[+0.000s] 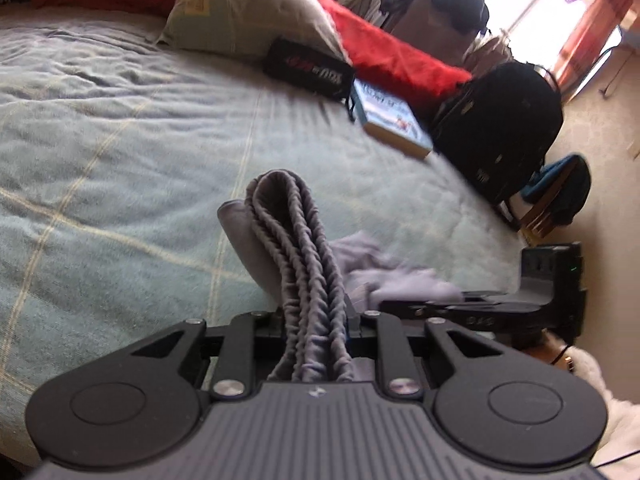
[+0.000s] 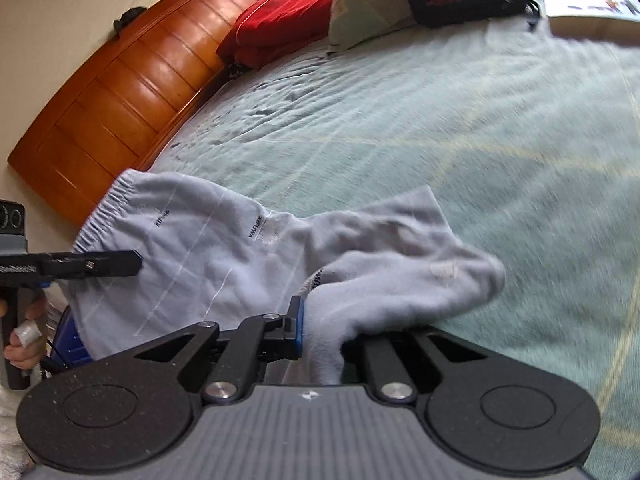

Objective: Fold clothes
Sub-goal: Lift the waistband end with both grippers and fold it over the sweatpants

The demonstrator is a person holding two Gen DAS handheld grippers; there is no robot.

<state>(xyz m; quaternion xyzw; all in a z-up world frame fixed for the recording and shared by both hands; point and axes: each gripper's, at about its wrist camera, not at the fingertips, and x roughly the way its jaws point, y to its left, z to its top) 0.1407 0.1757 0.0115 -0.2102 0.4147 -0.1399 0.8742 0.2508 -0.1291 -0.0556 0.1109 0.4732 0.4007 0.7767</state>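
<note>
My left gripper (image 1: 316,320) is clamping the grey shorts' (image 2: 192,248) gathered waistband (image 1: 296,248); my right gripper (image 2: 320,332) is pinching their hem, the shorts hanging above the green bedspread (image 2: 440,128), book (image 1: 394,116) at one o'clock.

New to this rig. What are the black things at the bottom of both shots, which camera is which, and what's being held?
No robot arm here: a person holds a handheld two-finger gripper in each hand, each with a fisheye camera looking along its fingers.

Left wrist view: the left gripper is shut on the gathered elastic waistband of a pale grey garment. The right gripper shows at the side.

Right wrist view: the right gripper is shut on another part of the same grey garment, which hangs between the two. A hand holds the left gripper's handle.

Below is a bed with a green blanket; on it lie a pillow, a black pouch and a book.
</note>
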